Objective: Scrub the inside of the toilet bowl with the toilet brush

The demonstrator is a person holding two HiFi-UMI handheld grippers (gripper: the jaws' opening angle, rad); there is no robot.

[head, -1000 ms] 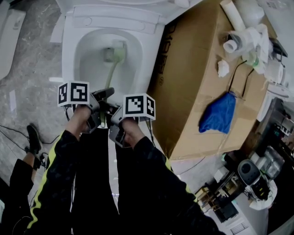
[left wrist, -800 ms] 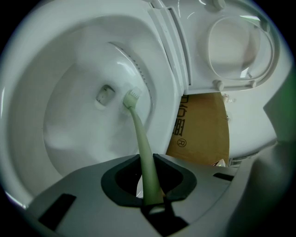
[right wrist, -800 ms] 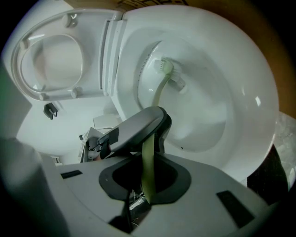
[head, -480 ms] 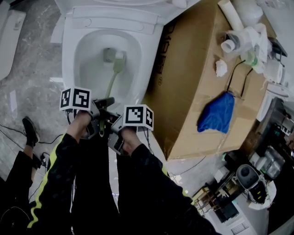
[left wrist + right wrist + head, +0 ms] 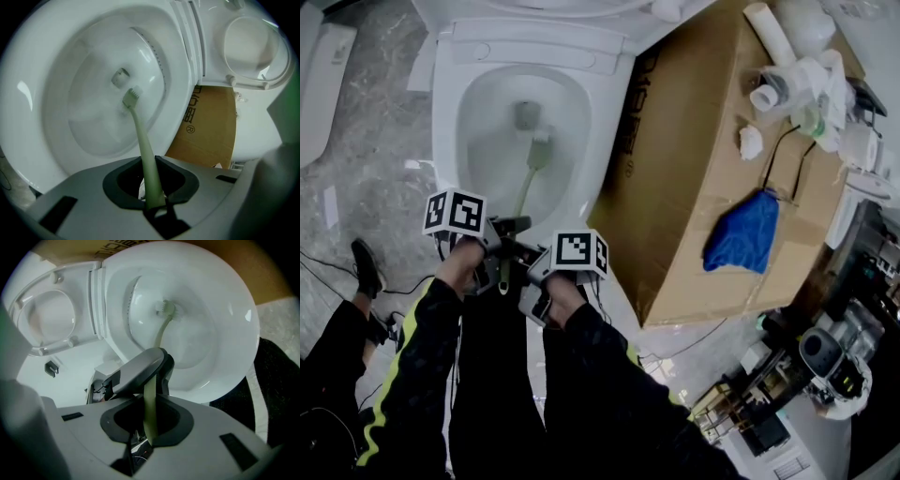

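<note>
Lower left of the head view: the left gripper (image 5: 508, 228) is clenched tight on the pale green handle of the toilet brush (image 5: 526, 184). In its own view the handle runs straight out from between the closed jaws, so it's a firm pinch, not a loose one. The handle slants up the frame into the toilet bowl (image 5: 448, 103), and the bristle head sits deep inside, just below the drain opening, looking pressed against the white wall. That's right where you'd want it for scrubbing. Just to the right, the right gripper (image 5: 149, 420) is also squeezed shut on the same handle, a bit nearer the tail end; its view shows the other gripper ahead of it on the stick. I'd guess the double grip is for leverage and to stop a thin handle from twisting. Further right a big cardboard box (image 5: 703, 159) stands right against the toilet, with a blue cloth (image 5: 741, 230) lying on top, well clear of the action.
</note>
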